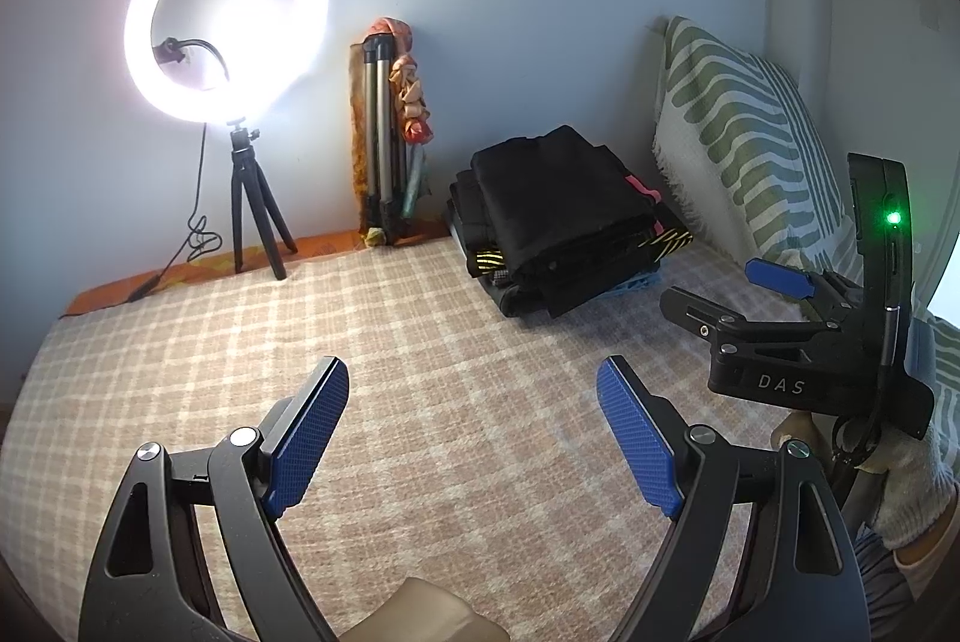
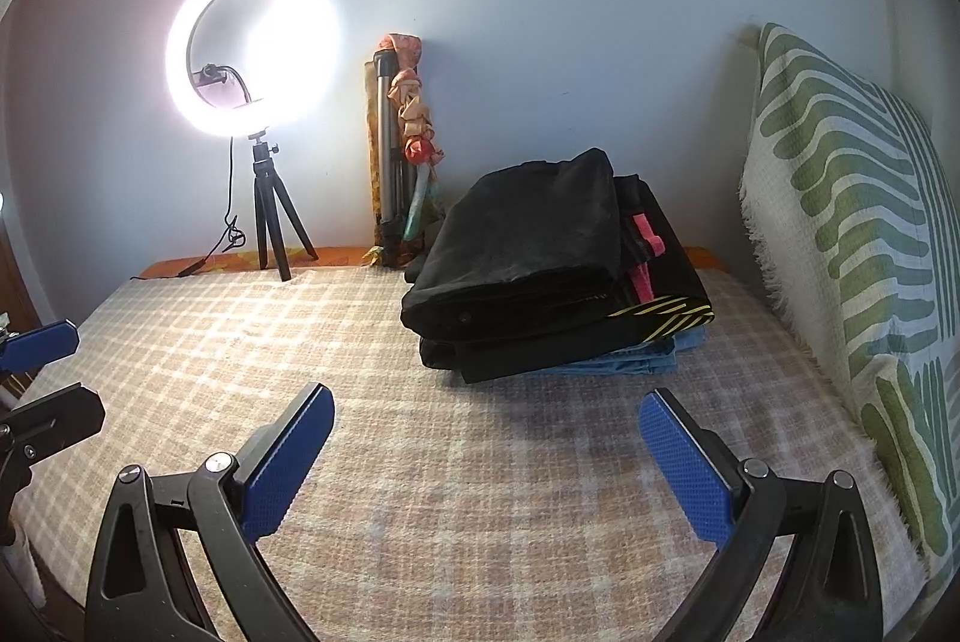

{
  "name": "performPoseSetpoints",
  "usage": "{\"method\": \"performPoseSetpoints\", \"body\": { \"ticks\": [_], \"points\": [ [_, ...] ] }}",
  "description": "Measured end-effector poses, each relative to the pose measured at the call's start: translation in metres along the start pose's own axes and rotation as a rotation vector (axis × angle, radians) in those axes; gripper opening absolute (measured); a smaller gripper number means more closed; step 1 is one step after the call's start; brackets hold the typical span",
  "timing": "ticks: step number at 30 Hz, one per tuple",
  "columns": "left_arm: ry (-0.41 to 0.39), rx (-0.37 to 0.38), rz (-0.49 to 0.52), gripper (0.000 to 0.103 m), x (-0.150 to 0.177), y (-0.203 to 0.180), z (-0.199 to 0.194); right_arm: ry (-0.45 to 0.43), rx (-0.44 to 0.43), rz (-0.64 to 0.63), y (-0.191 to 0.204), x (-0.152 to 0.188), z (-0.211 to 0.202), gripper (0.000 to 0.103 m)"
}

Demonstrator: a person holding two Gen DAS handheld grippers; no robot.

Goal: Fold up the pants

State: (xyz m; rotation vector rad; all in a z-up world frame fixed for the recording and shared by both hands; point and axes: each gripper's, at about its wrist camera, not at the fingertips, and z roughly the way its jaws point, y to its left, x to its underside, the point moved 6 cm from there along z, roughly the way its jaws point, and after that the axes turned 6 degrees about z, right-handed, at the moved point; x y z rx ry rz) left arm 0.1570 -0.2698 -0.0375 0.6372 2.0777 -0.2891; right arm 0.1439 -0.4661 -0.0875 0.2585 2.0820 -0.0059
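pants: a stack of folded pants (image 2: pixel 540 270), mostly black with a blue denim pair at the bottom, sits on the checked bedspread (image 2: pixel 420 462) near the far wall.
direction: the stack lies ahead of both claws and well apart from them; ahead and right of the left gripper (image 1: pixel 474 438), almost straight ahead of the right gripper (image 2: pixel 486 462).
long axis: the top black pair appears to run diagonally, its near fold edge facing the claws.
nearer hand: the right one, by my judgement.
left claw: wide apart, nothing between the blue pads.
right claw: wide apart, empty too.
beside the stack: striped cushion (image 2: pixel 852 246) to its right.
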Motion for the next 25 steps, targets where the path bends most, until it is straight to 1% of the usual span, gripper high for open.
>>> {"method": "performPoseSetpoints", "body": {
  "ticks": [9, 25],
  "points": [
    [0.005, -0.001, -0.017, 0.085, 0.0006, 0.0015, 0.0014, 0.000, -0.001, 0.000, 0.0001, -0.0002, 0.0002, 0.103],
    [-0.005, -0.018, 0.000, 0.085, 0.0014, -0.0029, 0.0014, 0.006, -0.012, -0.007, 0.0040, 0.0013, 0.0031, 0.103]
  ]
}}
